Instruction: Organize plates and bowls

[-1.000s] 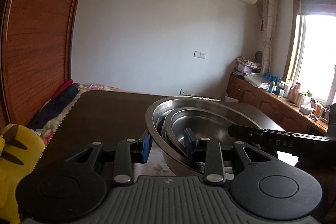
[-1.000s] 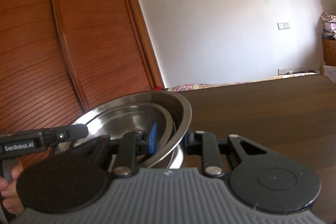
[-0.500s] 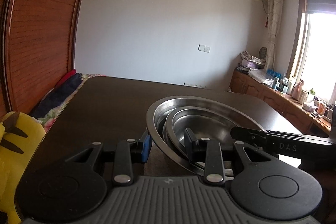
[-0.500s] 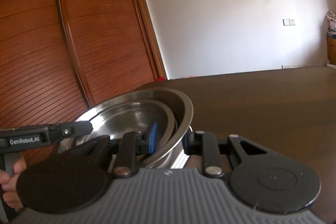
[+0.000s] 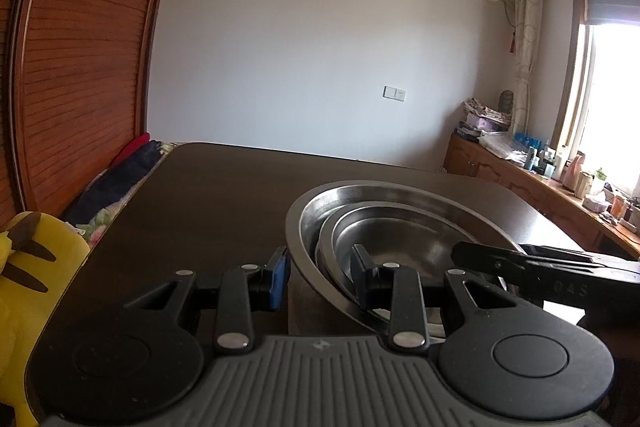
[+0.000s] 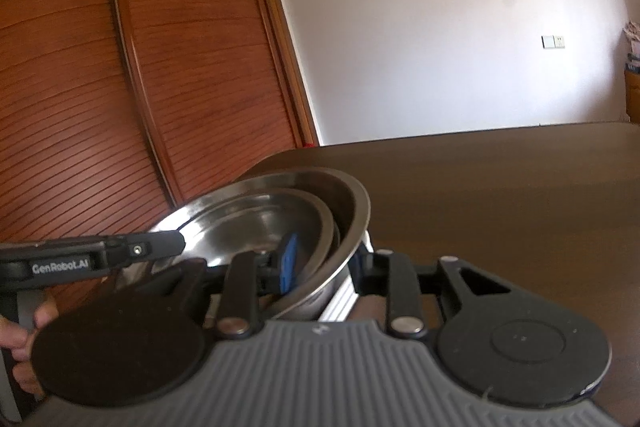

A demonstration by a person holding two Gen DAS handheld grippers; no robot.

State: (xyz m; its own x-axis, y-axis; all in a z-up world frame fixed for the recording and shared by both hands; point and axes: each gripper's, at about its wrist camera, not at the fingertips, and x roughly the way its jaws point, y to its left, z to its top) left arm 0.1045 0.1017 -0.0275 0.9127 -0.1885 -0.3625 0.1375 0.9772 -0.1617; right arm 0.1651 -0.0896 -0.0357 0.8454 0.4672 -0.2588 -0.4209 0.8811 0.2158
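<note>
The stack of shiny nested steel bowls (image 5: 400, 239) has come down onto the dark brown counter (image 5: 208, 195) at lower right. The right claw (image 6: 324, 263) has just been loosening — rim between its jaws. The left claw (image 5: 320, 275) grips the near rim.

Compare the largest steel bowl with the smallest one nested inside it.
The largest bowl is wider and taller-walled; the smallest bowl is narrower and shallower. The largest bowl holds the others; the smallest bowl lies innermost, off-centre toward one rim. Both are shiny bare steel, open side up.
</note>
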